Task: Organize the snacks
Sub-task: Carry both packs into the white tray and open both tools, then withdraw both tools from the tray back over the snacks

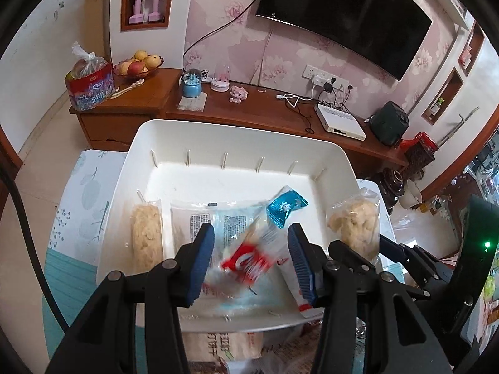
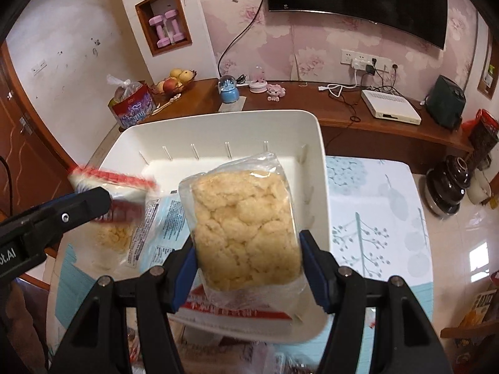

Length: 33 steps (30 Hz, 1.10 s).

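Observation:
A white bin (image 1: 162, 143) stands on the table; it also shows in the right wrist view (image 2: 312, 131). My left gripper (image 1: 251, 261) is open above it, and a red, white and blue snack packet (image 1: 265, 243) hangs blurred between its fingers, seemingly loose. My right gripper (image 2: 249, 265) is shut on a clear bag of pale yellow puffed snack (image 2: 246, 224) at the bin's right side; the bag also shows in the left wrist view (image 1: 355, 227). In the bin lie a pale snack bar (image 1: 146, 240) and a clear flat packet with print (image 1: 199, 221).
More snack packets (image 1: 218, 346) lie at the bin's near edge. The table has a leaf-print cloth (image 2: 374, 218). Behind stands a wooden sideboard (image 1: 259, 109) with a fruit bowl (image 1: 137, 64), a bagged box, ornaments, cables and a white box. A dark pot (image 2: 446, 187) stands right.

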Available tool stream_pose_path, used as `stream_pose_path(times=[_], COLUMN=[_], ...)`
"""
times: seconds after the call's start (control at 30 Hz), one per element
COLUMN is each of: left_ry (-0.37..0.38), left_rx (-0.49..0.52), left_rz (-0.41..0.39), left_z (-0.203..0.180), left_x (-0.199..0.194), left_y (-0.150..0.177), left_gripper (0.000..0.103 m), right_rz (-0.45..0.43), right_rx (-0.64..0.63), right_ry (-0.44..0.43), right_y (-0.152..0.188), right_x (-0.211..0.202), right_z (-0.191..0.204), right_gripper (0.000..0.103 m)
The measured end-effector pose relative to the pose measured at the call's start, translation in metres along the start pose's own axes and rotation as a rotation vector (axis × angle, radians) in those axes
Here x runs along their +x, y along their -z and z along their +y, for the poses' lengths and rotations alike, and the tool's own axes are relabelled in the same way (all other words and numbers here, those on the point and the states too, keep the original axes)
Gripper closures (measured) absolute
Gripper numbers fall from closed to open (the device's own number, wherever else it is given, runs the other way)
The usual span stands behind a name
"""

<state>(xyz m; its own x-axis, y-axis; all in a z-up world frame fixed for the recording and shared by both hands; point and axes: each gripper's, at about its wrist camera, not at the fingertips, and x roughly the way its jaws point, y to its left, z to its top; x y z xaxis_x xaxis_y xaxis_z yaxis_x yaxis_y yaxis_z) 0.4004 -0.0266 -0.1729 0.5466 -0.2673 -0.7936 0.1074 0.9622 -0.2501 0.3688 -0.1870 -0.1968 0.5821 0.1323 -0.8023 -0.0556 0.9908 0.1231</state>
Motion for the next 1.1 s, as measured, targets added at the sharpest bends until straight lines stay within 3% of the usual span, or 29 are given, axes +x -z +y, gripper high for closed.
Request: stream_pose_path(times=[0.23, 0.47, 0.7, 0.93, 1.1], left_ry=[0.019, -0.018, -0.062, -0.051, -0.092], left_rx=[-0.044, -0.064, -0.066, -0.145, -0.175], left_rz=[-0.011, -0.009, -0.011, 0.024, 0.021], left_z=[0.012, 0.021, 0.020, 0.018, 0.018], left_x=[0.001, -0.018, -0.053, -0.088, -0.110], left_y=[-0.001, 0.004, 0.020, 0.050, 0.074], left_gripper=[0.055, 0.055, 0.055, 0.052, 0.049], right_rz=[0.007, 0.012, -0.015, -0.027, -0.027], right_rx=[-0.022, -0.003, 0.017, 0.008, 0.012], right_ry=[0.030, 0.036, 0.025, -0.001, -0.015], right_y=[-0.003, -0.003, 0.000, 0.013, 0.029], right_x=[0.010, 0.005, -0.025, -0.063, -0.084], right_z=[0.008, 0.010, 0.007, 0.000, -0.008], right_gripper=[0.040, 0.036, 0.036, 0.036, 0.036])
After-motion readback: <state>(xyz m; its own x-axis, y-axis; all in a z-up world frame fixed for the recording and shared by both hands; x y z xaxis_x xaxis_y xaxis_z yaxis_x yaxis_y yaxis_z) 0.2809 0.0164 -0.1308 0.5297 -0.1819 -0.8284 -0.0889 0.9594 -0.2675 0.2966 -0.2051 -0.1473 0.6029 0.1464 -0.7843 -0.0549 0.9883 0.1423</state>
